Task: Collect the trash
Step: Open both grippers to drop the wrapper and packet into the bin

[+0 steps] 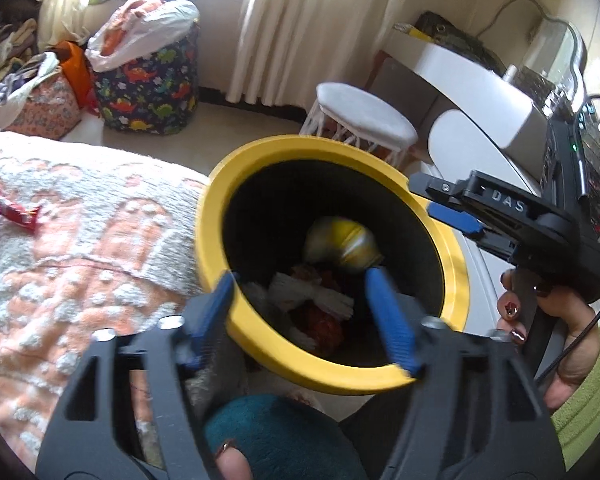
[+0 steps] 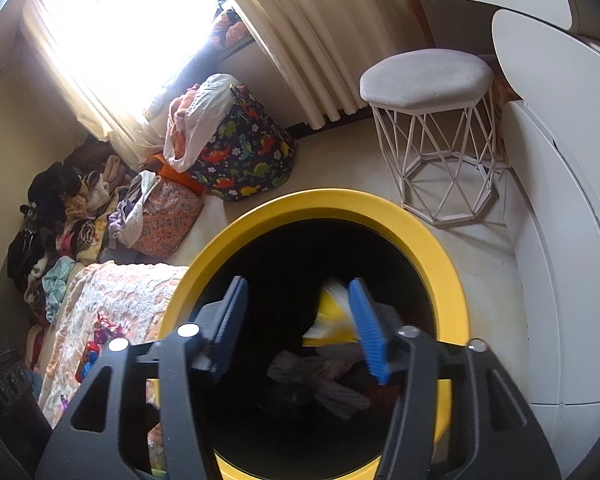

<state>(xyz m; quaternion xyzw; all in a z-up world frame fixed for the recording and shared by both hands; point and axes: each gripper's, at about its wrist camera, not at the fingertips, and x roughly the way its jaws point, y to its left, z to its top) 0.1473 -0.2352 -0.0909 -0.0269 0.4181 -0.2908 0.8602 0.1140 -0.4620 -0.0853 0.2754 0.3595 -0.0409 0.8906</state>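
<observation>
A black bin with a yellow rim [image 1: 220, 184] stands beside the bed; it also fills the lower right wrist view [image 2: 340, 204]. Inside lie white crumpled paper [image 1: 304, 292] and red scraps. A blurred yellow and white wrapper [image 1: 342, 244] is in mid-air inside the bin, just off my right gripper's finger in the right wrist view [image 2: 332, 312]. My left gripper [image 1: 300, 312] is open over the bin's near rim. My right gripper [image 2: 298, 328] is open over the bin mouth; it shows at the bin's far right rim in the left wrist view [image 1: 448, 204]. Candy wrappers [image 1: 16, 212] lie on the bed.
The bed has a pink and white blanket [image 1: 92, 248]. A white wire stool [image 2: 436, 128] stands behind the bin, a white desk [image 2: 572, 240] to the right. A dinosaur-print basket [image 2: 244, 148] and piles of clothes [image 2: 72, 208] lie by the window.
</observation>
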